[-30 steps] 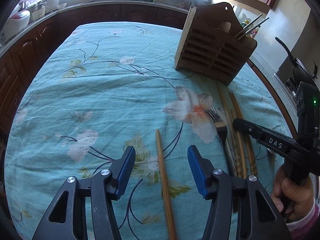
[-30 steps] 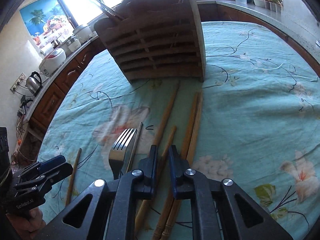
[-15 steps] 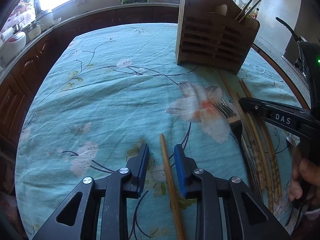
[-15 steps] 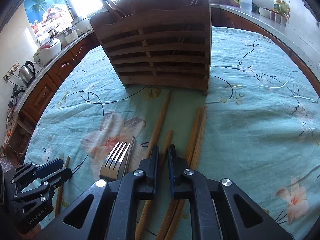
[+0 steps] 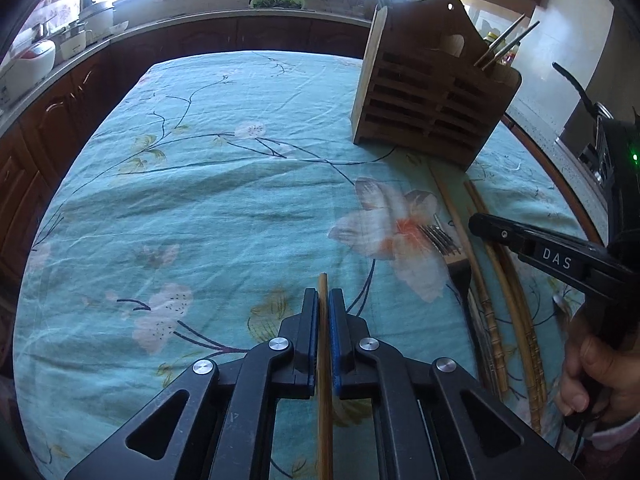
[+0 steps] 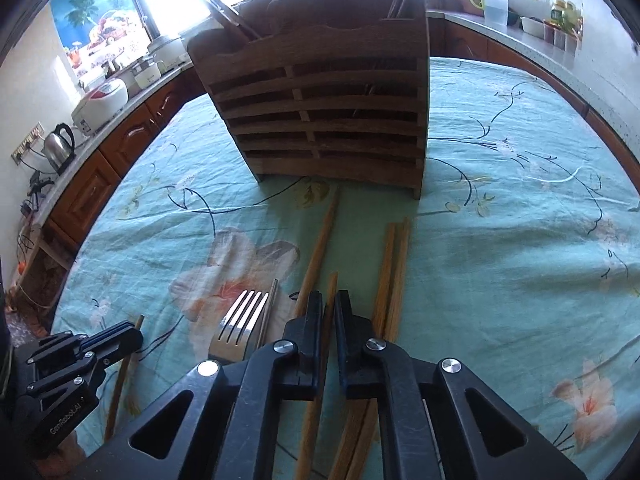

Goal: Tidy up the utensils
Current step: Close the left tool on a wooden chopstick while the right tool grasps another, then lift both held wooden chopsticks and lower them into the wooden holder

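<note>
So both grippers are clamping wood right now. The left gripper (image 5: 324,300) is pinching a lone chopstick (image 5: 323,400) lying on the floral tablecloth (image 5: 200,200); its blue pads have just been closing in, and the stick is sitting squeezed between them, tip poking out just past the fingers. The right gripper (image 6: 329,304) is nipping the short chopstick (image 6: 331,292) in the bundle of chopsticks (image 6: 394,264) further right, jaws nearly together with that stick in the gap.

What matters for the next move: both sticks are running lengthwise along the grippers' own pointing line, toward the wooden holder (image 5: 428,96), which is standing upright ahead and already holding a few utensils. From the left gripper the holder is sitting ahead and off to the right, well apart. From the right one it's dead ahead and looking nearer, so I'd guess the right hand is getting the shorter trip.

A fork (image 6: 244,314) is lying just left of the right gripper, untouched.
</note>
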Action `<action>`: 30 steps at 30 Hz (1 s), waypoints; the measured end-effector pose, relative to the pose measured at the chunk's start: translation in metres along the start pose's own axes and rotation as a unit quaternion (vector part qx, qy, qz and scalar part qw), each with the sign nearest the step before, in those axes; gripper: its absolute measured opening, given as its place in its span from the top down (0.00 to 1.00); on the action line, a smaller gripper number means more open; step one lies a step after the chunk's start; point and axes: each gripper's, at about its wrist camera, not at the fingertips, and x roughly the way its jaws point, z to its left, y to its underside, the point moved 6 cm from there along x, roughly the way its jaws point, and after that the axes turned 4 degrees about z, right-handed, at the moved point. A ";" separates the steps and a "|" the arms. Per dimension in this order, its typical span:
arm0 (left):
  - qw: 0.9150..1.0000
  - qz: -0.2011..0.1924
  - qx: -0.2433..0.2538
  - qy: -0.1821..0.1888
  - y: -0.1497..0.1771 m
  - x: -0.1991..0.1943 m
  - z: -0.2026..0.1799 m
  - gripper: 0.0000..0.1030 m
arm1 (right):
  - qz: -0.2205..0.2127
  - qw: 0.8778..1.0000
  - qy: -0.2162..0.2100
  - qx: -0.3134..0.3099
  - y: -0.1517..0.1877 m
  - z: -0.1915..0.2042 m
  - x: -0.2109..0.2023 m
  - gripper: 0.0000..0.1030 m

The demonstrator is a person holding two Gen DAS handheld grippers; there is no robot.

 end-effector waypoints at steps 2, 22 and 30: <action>1.000 -0.008 -0.007 0.014 -0.002 -0.010 0.002 0.97 | -0.009 1.000 -0.015 0.005 0.001 0.001 -0.012 0.94; 0.983 -0.140 -0.002 0.116 -0.031 -0.157 -0.002 0.97 | -0.187 0.980 -0.066 0.006 -0.046 0.006 -0.183 0.95; 0.979 -0.172 0.005 0.112 -0.037 -0.180 -0.001 0.97 | -0.215 0.975 -0.062 0.005 -0.055 0.000 -0.200 0.95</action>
